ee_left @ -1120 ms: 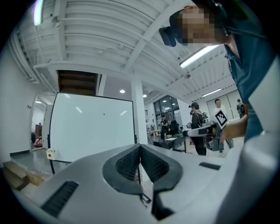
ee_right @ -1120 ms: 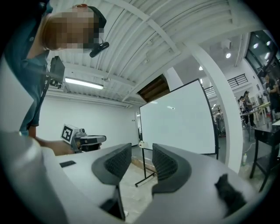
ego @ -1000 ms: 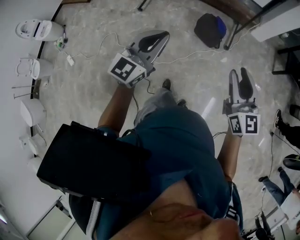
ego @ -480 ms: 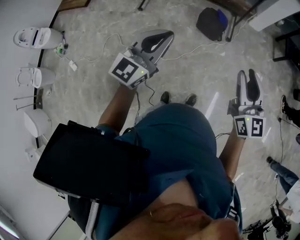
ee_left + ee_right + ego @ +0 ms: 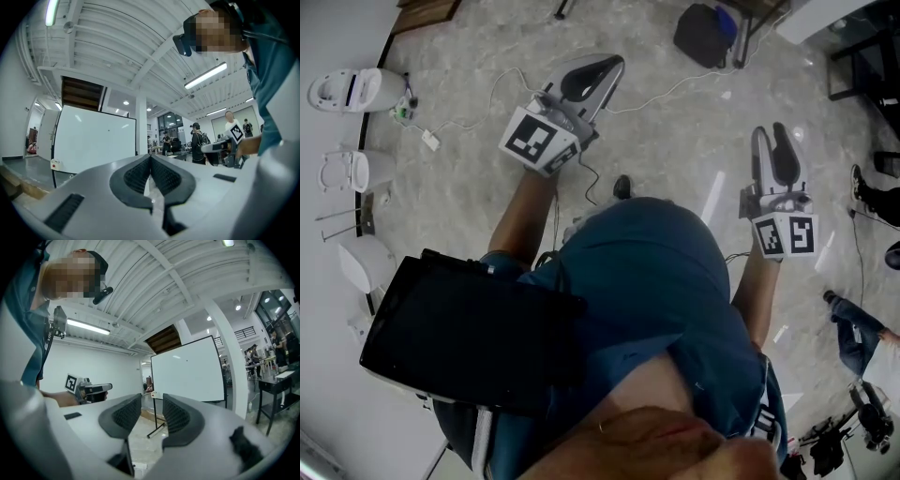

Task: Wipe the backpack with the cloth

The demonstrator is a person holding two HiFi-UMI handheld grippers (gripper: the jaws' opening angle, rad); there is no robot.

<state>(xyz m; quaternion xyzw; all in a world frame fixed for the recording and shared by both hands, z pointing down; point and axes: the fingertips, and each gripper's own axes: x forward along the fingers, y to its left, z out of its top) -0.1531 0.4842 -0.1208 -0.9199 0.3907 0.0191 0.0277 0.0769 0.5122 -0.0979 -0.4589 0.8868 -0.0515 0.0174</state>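
Grey stone floor [image 5: 675, 141], left gripper [image 5: 150, 158] fingers [image 5: 136, 176] closed on nothing, right gripper [image 5: 152, 404] fingers [image 5: 126, 416] apart, empty

The head view looks steeply down past the person's torso [image 5: 647, 281] onto the floor [image 5: 469, 206], with the left gripper [image 5: 609, 67] and the right gripper [image 5: 770, 131] held out ahead of the body. Each gripper view sits low and close behind its own fingers [image 5: 136, 176], facing level into the room under a wide stretch of ceiling [image 5: 117, 47]. Both gripper views take in the same whiteboard [image 5: 93, 140], and each catches the other gripper near its edge.
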